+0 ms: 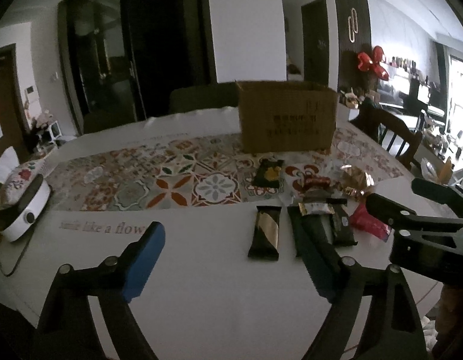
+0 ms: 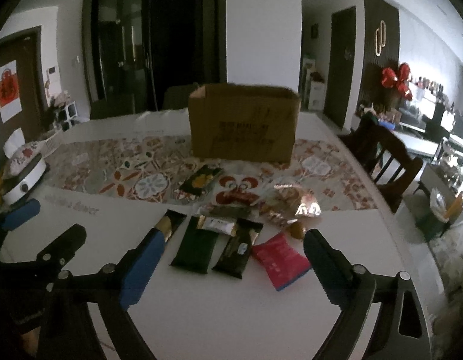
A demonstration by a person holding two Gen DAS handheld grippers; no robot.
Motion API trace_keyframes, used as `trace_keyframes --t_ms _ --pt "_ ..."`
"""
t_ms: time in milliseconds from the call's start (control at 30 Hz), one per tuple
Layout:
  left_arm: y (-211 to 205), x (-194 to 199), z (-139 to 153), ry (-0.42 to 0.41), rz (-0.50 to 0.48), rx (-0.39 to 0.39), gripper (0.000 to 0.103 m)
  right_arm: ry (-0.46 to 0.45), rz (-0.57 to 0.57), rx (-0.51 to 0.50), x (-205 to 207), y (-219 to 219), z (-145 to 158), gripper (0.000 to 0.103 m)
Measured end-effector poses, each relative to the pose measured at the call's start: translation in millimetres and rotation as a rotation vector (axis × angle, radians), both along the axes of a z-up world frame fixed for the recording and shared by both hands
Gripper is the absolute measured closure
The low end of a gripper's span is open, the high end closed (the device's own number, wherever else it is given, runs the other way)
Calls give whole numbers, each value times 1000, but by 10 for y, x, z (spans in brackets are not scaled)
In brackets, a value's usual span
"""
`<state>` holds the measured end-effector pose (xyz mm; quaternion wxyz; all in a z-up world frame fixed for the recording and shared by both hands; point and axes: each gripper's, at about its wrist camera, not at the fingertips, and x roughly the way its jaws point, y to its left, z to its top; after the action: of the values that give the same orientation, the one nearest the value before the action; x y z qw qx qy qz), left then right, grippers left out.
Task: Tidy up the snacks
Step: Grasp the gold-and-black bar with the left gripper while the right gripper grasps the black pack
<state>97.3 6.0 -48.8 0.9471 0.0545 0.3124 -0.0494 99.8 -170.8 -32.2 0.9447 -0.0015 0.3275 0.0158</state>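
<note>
Several snack packets lie on the white table (image 2: pixel 225 315) in front of an open cardboard box (image 2: pixel 243 123) (image 1: pixel 287 117). Among them are a black-and-gold bar (image 2: pixel 171 222) (image 1: pixel 264 232), a dark green packet (image 2: pixel 195 249), a dark brown packet (image 2: pixel 239 250) (image 1: pixel 341 228), a pink packet (image 2: pixel 279 258) (image 1: pixel 369 222), a crinkled gold bag (image 2: pixel 291 201) and a dark packet with a yellow picture (image 2: pixel 200 183) (image 1: pixel 269 172). My right gripper (image 2: pixel 233 237) (image 1: pixel 392 192) hovers open over the front packets, holding nothing. To its left, my left gripper (image 1: pixel 228 234) (image 2: pixel 51 219) is open and holds nothing, near the black-and-gold bar.
A patterned runner (image 1: pixel 177 180) covers the table's middle under the box. A white round appliance (image 1: pixel 24 210) (image 2: pixel 18 186) with a cord sits at the left edge. A wooden chair (image 2: pixel 384 156) stands at the table's right side.
</note>
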Motion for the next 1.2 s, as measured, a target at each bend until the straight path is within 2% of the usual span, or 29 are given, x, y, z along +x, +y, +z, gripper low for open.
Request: trace_keyframes --t_ms 100,167,433,933,1200 --pt "-55 116 -84 33 -27 3 21 40 -12 7 125 3 -112 19" --pt "-102 193 -143 51 -48 12 23 67 -18 16 201 3 -191 27" --pt "-233 505 -322 116 -100 13 32 147 -38 17 462 -18 -429 38" --pt "-363 925 -729 279 -116 15 50 262 -39 22 802 -76 -766 48" --pt "-379 1081 -851 309 -123 13 54 297 -36 15 902 -58 -857 52"
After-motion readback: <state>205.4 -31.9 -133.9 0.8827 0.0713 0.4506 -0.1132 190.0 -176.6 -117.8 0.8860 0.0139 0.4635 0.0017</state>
